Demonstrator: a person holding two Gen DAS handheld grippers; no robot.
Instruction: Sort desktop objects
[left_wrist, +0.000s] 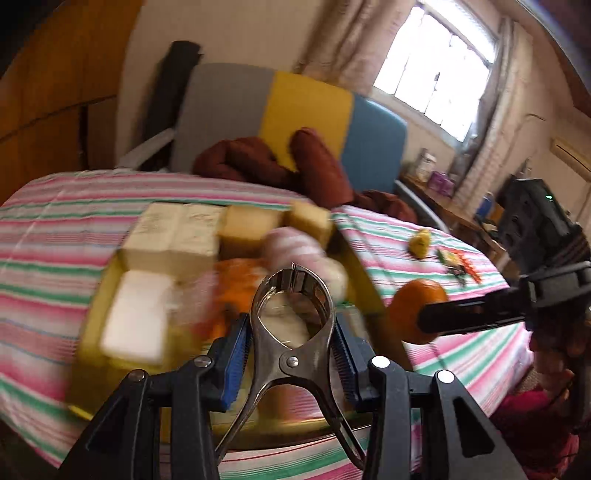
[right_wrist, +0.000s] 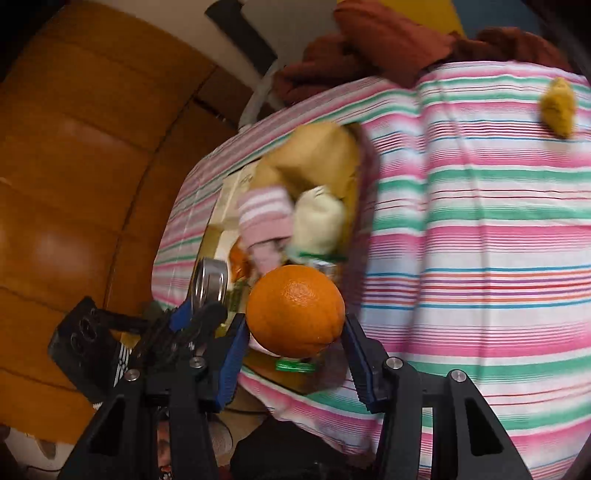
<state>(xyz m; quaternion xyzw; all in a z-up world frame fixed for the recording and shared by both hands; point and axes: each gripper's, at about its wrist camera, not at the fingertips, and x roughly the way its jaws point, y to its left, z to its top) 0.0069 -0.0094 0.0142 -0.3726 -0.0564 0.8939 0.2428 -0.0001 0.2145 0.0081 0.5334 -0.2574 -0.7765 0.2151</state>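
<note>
Steel and hard, the nutcracker (left_wrist: 291, 332) sat clamped at its waist between the blue pads of the left gripper (left_wrist: 291, 334), above the yellow tray (left_wrist: 92, 295); it looked stiff, slick and fairly heavy, so gripping near the pivot suited it. To its right, the right gripper (right_wrist: 295, 345) was closed on the orange (right_wrist: 295, 310) across its widest part, over the tray's near end beside the striped cloth (right_wrist: 480, 229); firm, round, likely to roll.
</note>
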